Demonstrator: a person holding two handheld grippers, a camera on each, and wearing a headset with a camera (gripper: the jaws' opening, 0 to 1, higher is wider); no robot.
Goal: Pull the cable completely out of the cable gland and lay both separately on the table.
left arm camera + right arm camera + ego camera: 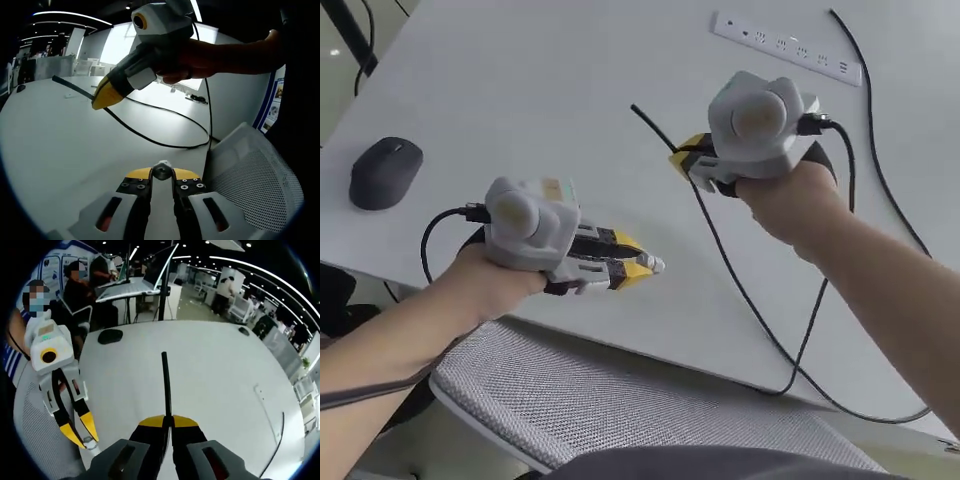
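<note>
In the head view's lower centre, the left gripper (648,265) is clamped on the cable gland (161,170), well apart from the cable (655,127), which the right gripper (682,160) pinches at upper centre, its long axis slanting down-right above the table (520,80).

The premises were an open-plan office. The work surface was a broad white table (570,90) carrying a white power strip (788,47) and a dark computer mouse (385,172). A grey mesh office chair (620,400) was drawn up at its near edge. Beyond it, an open laptop (132,290) stood on a further desk, with people (102,275) close by. Long strip lights (260,271) ran across a dark ceiling. More desks and chairs (240,307) stood farther down the floor. Printed display boards (274,107) stood along one side.
</note>
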